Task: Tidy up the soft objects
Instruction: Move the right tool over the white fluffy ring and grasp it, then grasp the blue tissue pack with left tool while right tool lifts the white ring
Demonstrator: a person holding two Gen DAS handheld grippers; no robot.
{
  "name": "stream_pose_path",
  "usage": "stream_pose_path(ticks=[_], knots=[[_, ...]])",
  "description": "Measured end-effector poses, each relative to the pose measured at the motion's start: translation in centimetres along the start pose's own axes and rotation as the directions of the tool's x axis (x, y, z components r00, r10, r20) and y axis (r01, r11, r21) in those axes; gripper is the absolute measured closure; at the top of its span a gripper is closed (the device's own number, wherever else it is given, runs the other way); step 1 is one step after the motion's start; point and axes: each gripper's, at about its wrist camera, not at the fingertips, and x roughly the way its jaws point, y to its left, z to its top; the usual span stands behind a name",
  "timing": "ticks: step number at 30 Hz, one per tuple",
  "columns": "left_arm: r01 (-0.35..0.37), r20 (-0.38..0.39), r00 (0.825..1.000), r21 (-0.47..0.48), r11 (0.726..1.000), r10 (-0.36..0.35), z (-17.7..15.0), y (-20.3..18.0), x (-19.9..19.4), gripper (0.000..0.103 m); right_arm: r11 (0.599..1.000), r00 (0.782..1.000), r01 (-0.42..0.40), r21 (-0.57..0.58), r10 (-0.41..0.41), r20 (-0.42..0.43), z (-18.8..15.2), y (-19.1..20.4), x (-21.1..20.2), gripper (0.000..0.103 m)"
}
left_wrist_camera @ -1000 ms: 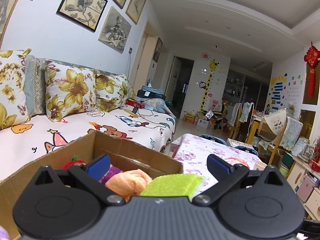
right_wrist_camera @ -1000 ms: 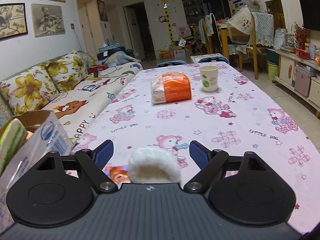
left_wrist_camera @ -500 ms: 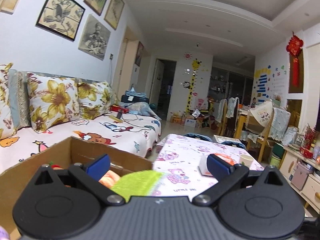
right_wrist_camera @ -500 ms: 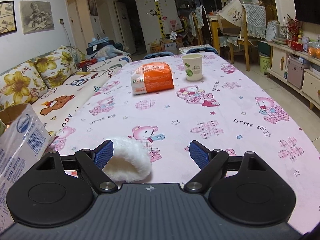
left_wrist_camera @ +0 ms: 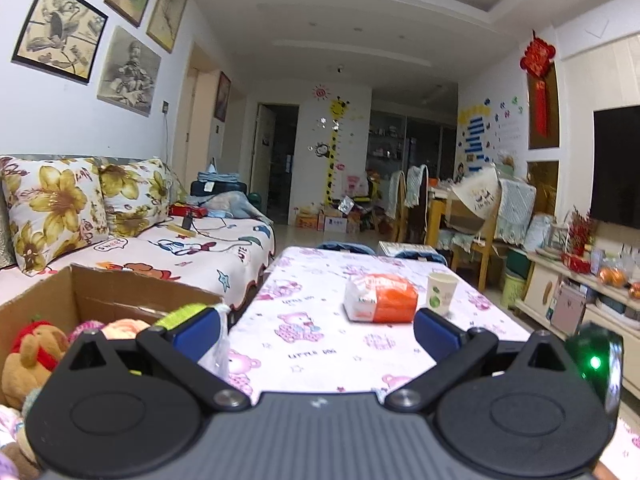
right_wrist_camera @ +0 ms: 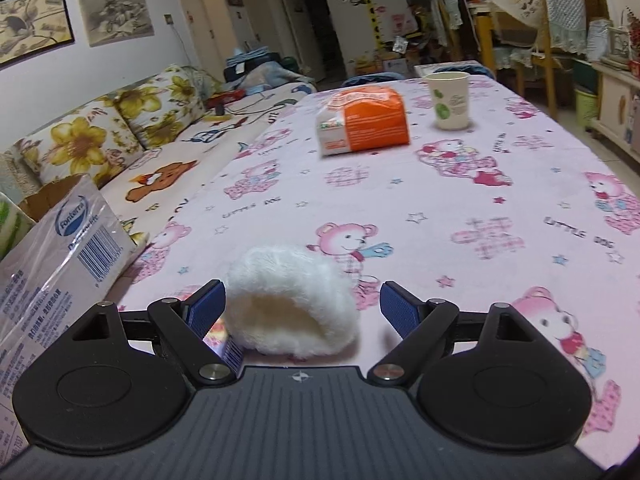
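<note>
Pink cloth printed with teddy bears covers the long surface [right_wrist_camera: 500, 184], which runs away from both cameras toward chairs at the far end, with a sofa [left_wrist_camera: 192, 248] along its left side.

On the near part of the surface lies a white fluffy pad [right_wrist_camera: 294, 300], soft and rounded. It sits between the fingers of the right gripper [right_wrist_camera: 302, 306], which stands wide. The pad is close to the left blue fingertip [right_wrist_camera: 206, 304], perhaps brushing it, while a clear gap of cloth separates it from the other fingertip. Neither finger presses on it.

To the left of that gripper stands a cardboard box [right_wrist_camera: 60, 264] with a printed label and a barcode on its side, at the surface's edge. Farther up the surface an orange and white pack [right_wrist_camera: 364, 120] lies near a paper cup [right_wrist_camera: 448, 100], the cup just to the right of the pack.

From the left wrist view, the left gripper [left_wrist_camera: 316, 330] is also wide and holds nothing, with bare cloth between its fingers. The same box [left_wrist_camera: 100, 288] is at its left, open at the top. Inside are a brown plush bear [left_wrist_camera: 28, 356], something pink, something orange and a green cloth [left_wrist_camera: 180, 314] near the box's right wall, just behind the left fingertip.
</note>
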Motion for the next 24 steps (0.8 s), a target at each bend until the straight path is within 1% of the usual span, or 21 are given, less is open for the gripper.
stream_pose_path(ticks=[4, 7, 9, 10, 11, 12, 13, 14, 16, 17, 19, 21, 24], knots=[[0.013, -0.033, 0.999, 0.006, 1.0, -0.013, -0.7, -0.4, 0.5, 0.001, 1.0, 1.0, -0.027, 0.005, 0.027, -0.015, 0.3, 0.3, 1.0, 0.0], [0.02, -0.056, 0.998, 0.011, 1.0, -0.02, -1.1, -0.7, 0.9, 0.001, 1.0, 0.999, -0.012, -0.009, 0.011, -0.039, 0.3, 0.5, 1.8, 0.0], [0.024, -0.064, 0.998, 0.015, 1.0, -0.023, -1.1, -0.8, 1.1, 0.001, 1.0, 0.999, -0.011, -0.011, 0.011, -0.037, 0.2, 0.4, 1.8, 0.0], [0.026, -0.07, 0.997, 0.014, 1.0, -0.025, -1.2, -0.9, 1.2, 0.001, 1.0, 0.999, -0.013, -0.008, 0.012, -0.038, 0.2, 0.3, 1.8, 0.002], [0.028, -0.077, 0.997, 0.012, 1.0, -0.027, -1.4, -0.9, 1.4, 0.001, 1.0, 0.999, -0.016, -0.003, 0.016, -0.04, 0.3, 0.2, 1.9, 0.006], [0.027, -0.085, 0.996, 0.008, 1.0, -0.027, -1.5, -1.0, 1.6, 0.001, 1.0, 0.999, -0.024, 0.004, 0.024, -0.041, 0.3, 0.1, 1.8, 0.016], [0.028, -0.094, 0.995, 0.006, 1.0, -0.027, -1.6, -1.0, 1.7, 0.001, 0.999, 0.999, -0.031, 0.008, 0.031, -0.039, 0.4, 0.1, 1.7, 0.023], [0.028, -0.101, 0.995, 0.003, 1.0, -0.028, -1.7, -1.1, 1.9, 0.001, 0.999, 0.999, -0.032, 0.005, 0.032, -0.033, 0.4, 0.0, 1.5, 0.025], [0.027, -0.117, 0.993, 0.002, 1.0, -0.027, -2.0, -1.2, 2.2, 0.001, 1.0, 0.999, -0.029, -0.006, 0.029, -0.023, 0.4, -0.1, 1.1, 0.04], [0.028, -0.126, 0.992, 0.003, 1.0, -0.028, -2.2, -1.3, 2.4, 0.001, 1.0, 0.999, -0.027, -0.006, 0.026, -0.018, 0.5, -0.3, 0.9, 0.043], [0.032, -0.148, 0.988, 0.01, 0.999, -0.031, -2.6, -1.6, 2.7, 0.001, 1.0, 1.0, -0.019, -0.01, 0.019, -0.011, 0.5, -0.7, 0.5, 0.055], [0.032, -0.176, 0.984, 0.02, 0.999, -0.028, -3.1, -2.0, 3.3, 0.001, 1.0, 1.0, -0.001, -0.022, 0.001, -0.002, 0.5, -1.0, 0.1, 0.058], [0.032, -0.232, 0.973, 0.043, 0.999, -0.021, -4.3, -2.6, 4.5, 0.001, 0.999, 1.0, 0.024, -0.03, -0.024, 0.007, 0.4, -1.7, -0.3, 0.06]])
